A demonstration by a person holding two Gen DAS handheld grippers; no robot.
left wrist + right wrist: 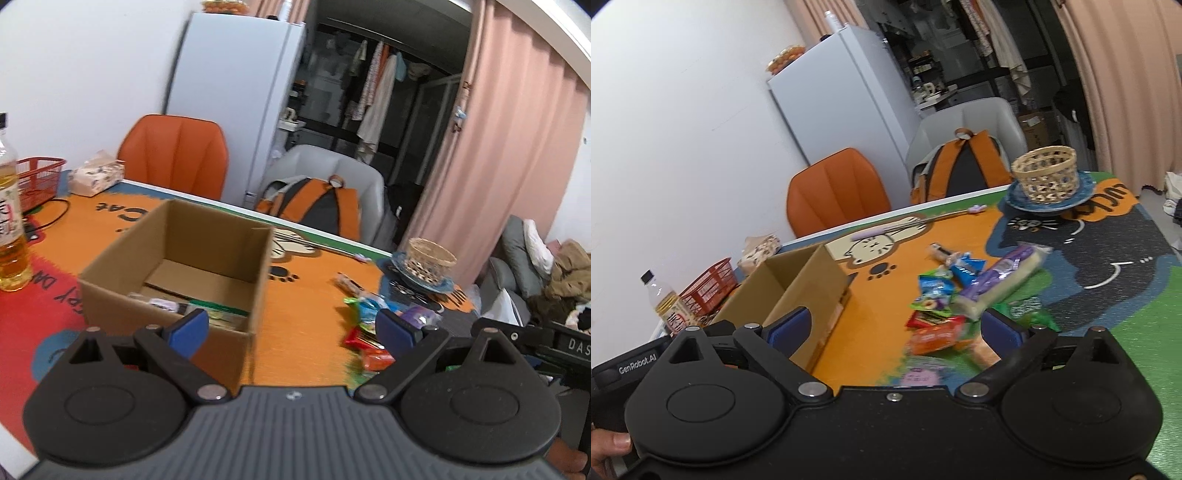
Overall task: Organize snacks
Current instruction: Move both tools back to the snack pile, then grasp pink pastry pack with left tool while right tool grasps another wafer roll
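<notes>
Sitting left of centre in the left wrist view, the open cardboard box (173,266) rests on the cartoon-printed table mat (303,317), with a few flat packets lying on its floor at the near side. The left gripper (291,332) fills the bottom of that frame, its blue pads spread wide with nothing between them; the box's near right corner shows in the gap. A heap of loose snack packets (945,299) lies in the middle of the right wrist view, to the right of the box, among them a long purple-and-white pack (1001,277). The right gripper (897,332) spans the lower frame with its jaws wide apart and empty, above the nearest orange packet (934,338). A woven basket (1044,173) stands on a blue plate (1086,192) at upper right.
</notes>
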